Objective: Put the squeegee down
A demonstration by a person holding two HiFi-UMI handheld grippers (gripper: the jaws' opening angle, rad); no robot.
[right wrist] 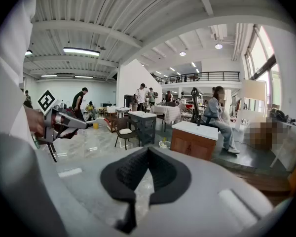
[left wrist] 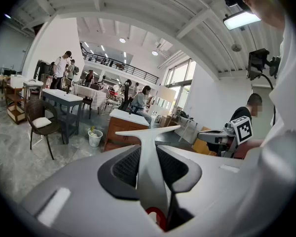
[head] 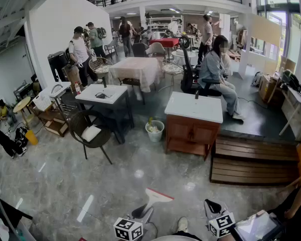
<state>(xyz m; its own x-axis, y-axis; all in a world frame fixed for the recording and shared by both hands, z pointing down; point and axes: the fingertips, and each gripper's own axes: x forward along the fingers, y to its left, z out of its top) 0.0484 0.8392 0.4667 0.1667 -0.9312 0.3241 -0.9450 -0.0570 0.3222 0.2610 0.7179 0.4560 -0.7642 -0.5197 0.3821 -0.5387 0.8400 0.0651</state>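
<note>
The squeegee [left wrist: 150,149] is gripped by its handle between the pads of the left claw [left wrist: 149,171], and its wide blade is carried out past the tips, over the grey floor [head: 80,179]. The right claw [right wrist: 147,156], held just to the right, is seen closed and empty. A white-topped wooden cabinet [head: 193,127] is seen well ahead of both claws, with a small bin [head: 154,131] set left of it.

Right gripper [right wrist: 148,154]: jaw tips together, nothing between. Left gripper [right wrist: 75,123] at left. Wooden cabinet [right wrist: 193,141] beyond.
</note>
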